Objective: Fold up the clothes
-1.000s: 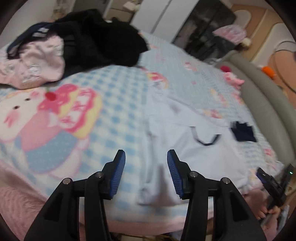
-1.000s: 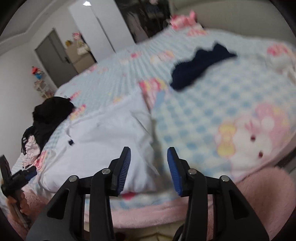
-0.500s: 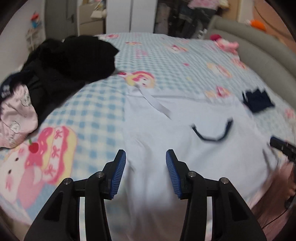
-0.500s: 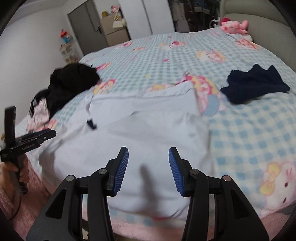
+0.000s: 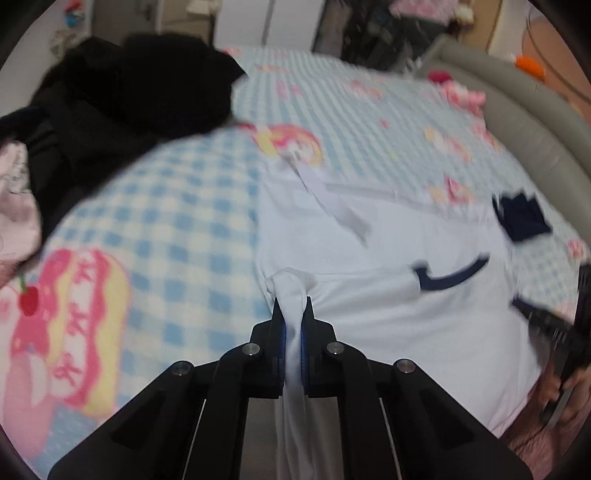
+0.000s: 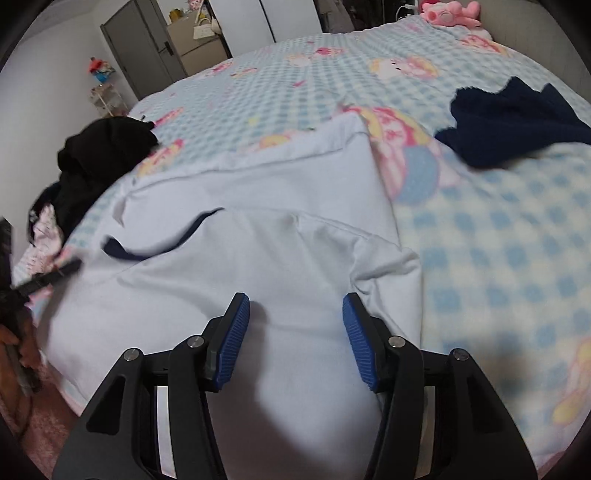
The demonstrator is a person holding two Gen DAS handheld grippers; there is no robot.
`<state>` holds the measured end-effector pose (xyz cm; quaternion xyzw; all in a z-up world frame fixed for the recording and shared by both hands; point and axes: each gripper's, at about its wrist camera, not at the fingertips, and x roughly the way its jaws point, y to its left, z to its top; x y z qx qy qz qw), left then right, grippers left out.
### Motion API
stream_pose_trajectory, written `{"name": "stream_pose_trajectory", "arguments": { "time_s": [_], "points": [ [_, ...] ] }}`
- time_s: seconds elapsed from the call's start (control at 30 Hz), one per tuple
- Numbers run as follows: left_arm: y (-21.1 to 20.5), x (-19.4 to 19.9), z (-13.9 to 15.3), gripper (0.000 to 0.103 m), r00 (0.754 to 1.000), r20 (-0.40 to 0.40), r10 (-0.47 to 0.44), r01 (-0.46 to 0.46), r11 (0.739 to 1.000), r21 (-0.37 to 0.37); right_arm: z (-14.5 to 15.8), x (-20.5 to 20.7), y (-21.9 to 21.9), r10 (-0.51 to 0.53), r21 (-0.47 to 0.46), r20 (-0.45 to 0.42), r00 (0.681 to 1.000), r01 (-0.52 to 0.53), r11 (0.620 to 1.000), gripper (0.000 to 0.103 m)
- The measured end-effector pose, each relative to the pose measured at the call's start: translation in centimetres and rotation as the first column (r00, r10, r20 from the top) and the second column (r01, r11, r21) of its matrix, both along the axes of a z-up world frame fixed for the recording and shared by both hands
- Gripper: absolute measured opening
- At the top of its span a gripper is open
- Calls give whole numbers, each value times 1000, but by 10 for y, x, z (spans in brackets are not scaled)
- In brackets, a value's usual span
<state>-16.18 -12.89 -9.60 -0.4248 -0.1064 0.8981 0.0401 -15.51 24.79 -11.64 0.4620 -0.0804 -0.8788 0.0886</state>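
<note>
The left hand-held gripper [image 5: 293,325] is pinching a bunched edge of the pale shirt [image 5: 388,295], which lies flat on the checked bed [image 5: 166,221]. The right hand-held gripper [image 6: 295,314] hangs spread over the shirt's other side, with a loose corner at its 1 o'clock. In my judgement the fold is only starting, and next the right one must close on that corner.

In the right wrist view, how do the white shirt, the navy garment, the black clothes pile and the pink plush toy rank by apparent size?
1. white shirt, by far the largest, though nearest the camera.
2. navy garment and black clothes pile: look alike, so not ranked.
3. pink plush toy, smallest, but farthest away.
</note>
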Motion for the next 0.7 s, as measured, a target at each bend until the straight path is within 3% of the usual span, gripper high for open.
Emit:
{"name": "stream_pose_trajectory", "arguments": {
  "time_s": [0.07,0.1,0.13,0.17,0.2,0.33,0.4,0.47,0.6,0.7],
  "points": [
    [-6,-4,-1,11,1000,5,21,-21,1000,11,2,4,-1,-6,25,-12,1000,6,1000,52],
    [-6,-10,-8,12,999,47,17,-17,1000,7,3,6,1,-12,39,-15,1000,13,999,52],
    [-4,-16,-19,18,994,108,16,-15,1000,-13,3,7,3,-21,50,-16,1000,22,999,52],
    [-2,-20,-27,31,987,157,26,-20,999,-36,3,7,8,-42,48,-12,999,43,998,53],
    [-3,-19,-26,32,987,157,39,-33,999,-40,2,8,13,-63,46,-8,998,63,997,53],
    [-8,7,23,33,992,-98,85,-88,996,-28,20,15,37,-148,-41,-47,988,146,988,54],
    [3,14,38,33,985,-174,11,-13,1000,-13,37,19,40,-159,-48,-113,981,154,987,54],
    [31,5,34,33,979,-140,-146,146,989,-9,48,16,30,-106,-50,-150,983,99,994,56],
    [94,-19,4,33,936,0,-352,349,925,-149,41,-9,-27,89,77,-116,989,-80,994,56],
    [98,-35,-27,33,946,84,-314,325,929,-179,14,-22,-62,178,147,-68,982,-167,975,56]
  ]
}}
